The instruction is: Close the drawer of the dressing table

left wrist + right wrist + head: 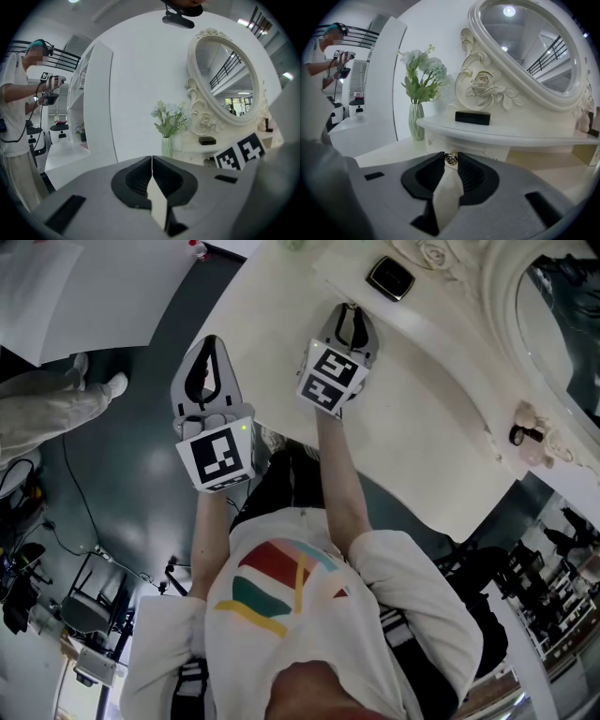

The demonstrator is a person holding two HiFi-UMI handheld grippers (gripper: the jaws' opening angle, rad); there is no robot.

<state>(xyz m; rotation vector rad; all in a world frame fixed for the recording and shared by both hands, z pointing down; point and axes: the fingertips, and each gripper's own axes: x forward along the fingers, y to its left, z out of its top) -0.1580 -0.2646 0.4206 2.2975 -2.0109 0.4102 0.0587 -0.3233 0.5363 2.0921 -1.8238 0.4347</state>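
Note:
The cream dressing table [422,427] carries a raised shelf with a small drawer front [437,143] under it. A gold drawer knob [451,159] sits between the tips of my right gripper [451,156], which is shut on it; in the head view that gripper [352,309] points at the shelf's edge. How far the drawer stands out I cannot tell. My left gripper [208,345] hangs off the table's left edge, over the floor, its jaws [152,157] pressed together with nothing in them.
An oval carved mirror [534,47] stands behind the shelf. On the shelf lies a black box [472,117], and a green vase of flowers [417,121] stands at its left end. A person [16,117] with grippers stands far left by white panels.

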